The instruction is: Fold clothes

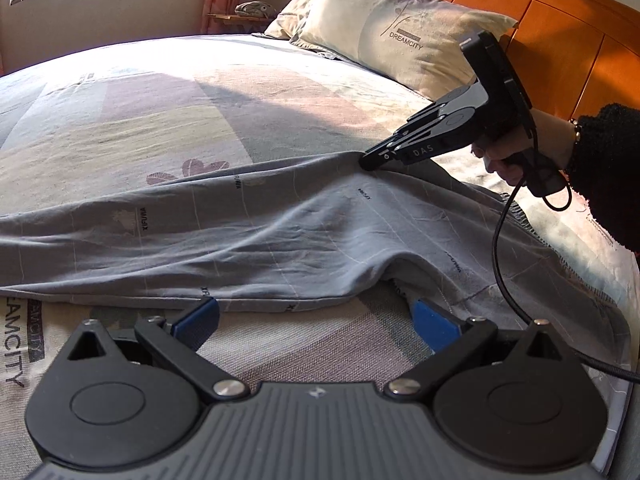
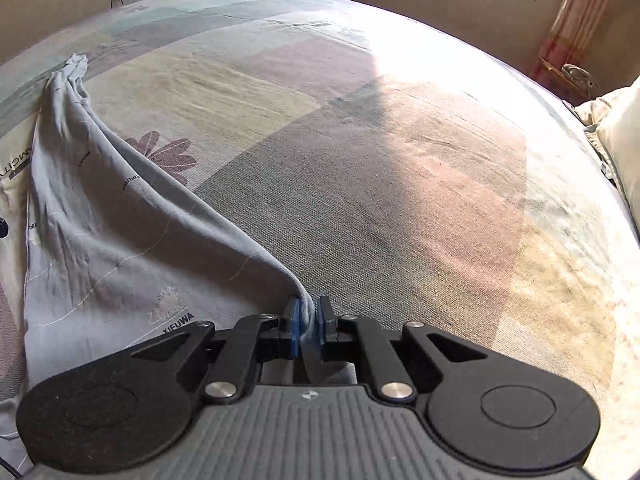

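Note:
A grey garment (image 1: 224, 248) with thin pale lines and small printed words lies stretched across the bed. In the right wrist view the same grey garment (image 2: 112, 232) runs off to the left, ending in a bunched tip. My right gripper (image 2: 307, 320) is shut on a pinched fold of its edge, and the left wrist view shows that right gripper (image 1: 370, 160) lifting the cloth into a peak. My left gripper (image 1: 314, 312) stands open just in front of the garment's near hem, its blue pads (image 1: 200, 316) apart and nothing between them.
The bed sheet (image 2: 400, 184) is patterned in pale blocks with a flower print. A cream pillow (image 1: 400, 28) leans on the orange wooden headboard (image 1: 560, 32) at the right. A hand in a dark sleeve (image 1: 608, 168) holds the right gripper; its cable (image 1: 500, 248) hangs over the garment.

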`<state>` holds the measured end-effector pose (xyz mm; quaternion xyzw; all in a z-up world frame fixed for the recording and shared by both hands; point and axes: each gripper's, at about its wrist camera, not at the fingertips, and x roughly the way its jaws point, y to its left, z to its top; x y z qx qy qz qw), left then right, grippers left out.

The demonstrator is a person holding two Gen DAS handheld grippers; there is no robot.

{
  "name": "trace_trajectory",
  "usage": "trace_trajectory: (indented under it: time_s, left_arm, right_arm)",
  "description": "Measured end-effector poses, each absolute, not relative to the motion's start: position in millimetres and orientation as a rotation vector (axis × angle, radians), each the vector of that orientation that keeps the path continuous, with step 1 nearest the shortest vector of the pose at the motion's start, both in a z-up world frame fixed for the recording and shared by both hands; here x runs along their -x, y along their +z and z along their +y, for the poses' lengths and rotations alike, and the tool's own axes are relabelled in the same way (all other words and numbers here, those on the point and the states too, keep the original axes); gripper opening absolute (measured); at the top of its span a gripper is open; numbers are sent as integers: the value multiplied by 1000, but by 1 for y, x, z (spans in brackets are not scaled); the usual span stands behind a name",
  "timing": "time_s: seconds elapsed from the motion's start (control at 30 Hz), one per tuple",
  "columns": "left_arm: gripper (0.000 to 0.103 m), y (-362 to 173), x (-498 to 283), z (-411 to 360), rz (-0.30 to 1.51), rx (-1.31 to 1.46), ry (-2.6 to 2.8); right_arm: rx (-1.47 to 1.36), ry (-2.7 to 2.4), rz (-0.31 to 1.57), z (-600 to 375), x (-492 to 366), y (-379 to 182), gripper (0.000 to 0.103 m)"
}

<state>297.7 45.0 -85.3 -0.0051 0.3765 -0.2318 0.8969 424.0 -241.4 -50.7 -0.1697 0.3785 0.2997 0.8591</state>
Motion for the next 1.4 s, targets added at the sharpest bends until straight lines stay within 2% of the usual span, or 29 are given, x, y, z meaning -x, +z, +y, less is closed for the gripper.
trace_trajectory:
  time_s: [0.13,0.23,0.4,0.47,0.63,0.67,0.7,0.93,1.0,1.07,1.17,1.27,1.4]
  left_arm:
    - [102,-84,-298,46,777,18,-483]
    - [102,-84,-298,44,777,14,-484]
    - [102,-84,-297,42,778,14,-494]
    - [102,-85,-298,41,782,10,-495]
    - [102,-89,-298,38,794,-1,-492]
    - [102,-89,-298,38,796,-4,-491]
    - [102,-90,-299,37,798,-3,-490]
    - [102,-87,-296,38,790,3,-506]
    - [102,-87,-296,38,790,1,-503]
    - [102,-85,-295,39,788,1,-503]
    - [102,-84,-295,39,782,7,-506]
    - [102,-84,-295,38,785,1,-504]
    - [102,-85,-296,37,789,-3,-503]
  right_arm:
    - [293,552,782,-259,-425,-48,23]
    - [242,507,796,-282,-418,-51,26]
    - [143,476,858,-334,-386,-70,39]
    - [106,492,864,-341,-377,-81,41]
    - [155,490,865,-326,-370,-101,39]
    - [173,481,858,-322,-368,-100,15]
    - [197,457,848,-318,-366,-97,4]
    - [176,203,825,-338,-381,-92,4]
    - [166,176,839,-340,-385,-95,7]
    - [215,151,845,-332,-383,-96,16]
    - [193,143,778,-324,-372,-78,20]
    - [164,189,748,-317,-360,-64,21]
    - [158,303,834,-303,-337,-67,21]
